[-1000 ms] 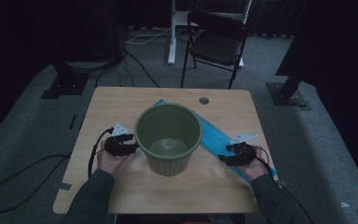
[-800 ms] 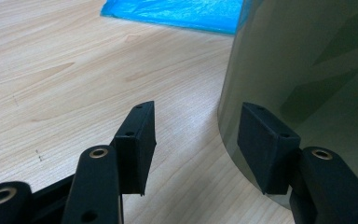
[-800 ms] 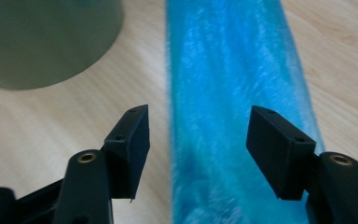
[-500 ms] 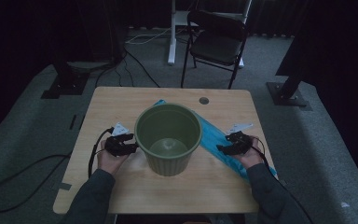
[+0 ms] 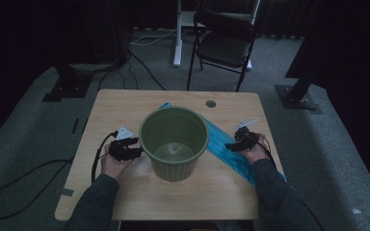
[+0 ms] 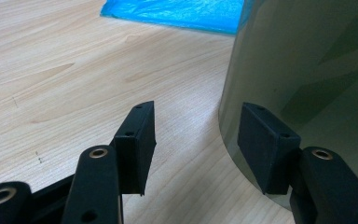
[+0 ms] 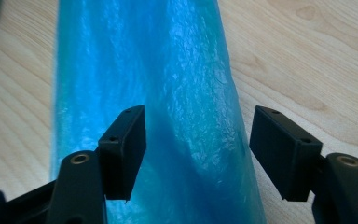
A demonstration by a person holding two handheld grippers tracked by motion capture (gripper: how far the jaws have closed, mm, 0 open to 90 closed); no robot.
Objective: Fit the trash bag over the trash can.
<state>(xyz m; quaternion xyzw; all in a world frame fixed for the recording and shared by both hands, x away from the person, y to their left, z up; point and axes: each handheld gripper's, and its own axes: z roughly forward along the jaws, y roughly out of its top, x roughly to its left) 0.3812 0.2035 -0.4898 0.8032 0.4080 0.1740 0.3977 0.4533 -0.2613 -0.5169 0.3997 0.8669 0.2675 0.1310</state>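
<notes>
Bin mid-counter, on the blue bag; bag's long axis runs diagonally from behind bin to near right edge; right tongs apart, hovering straddling bag; left tongs apart beside bin wall; right hand nearer.

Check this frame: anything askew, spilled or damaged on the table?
Nothing spilled or damaged. The green bin stands upright on the blue plastic bag, which lies flat and diagonal beneath it. The left gripper is open beside the bin; the right gripper is open over the bag.
</notes>
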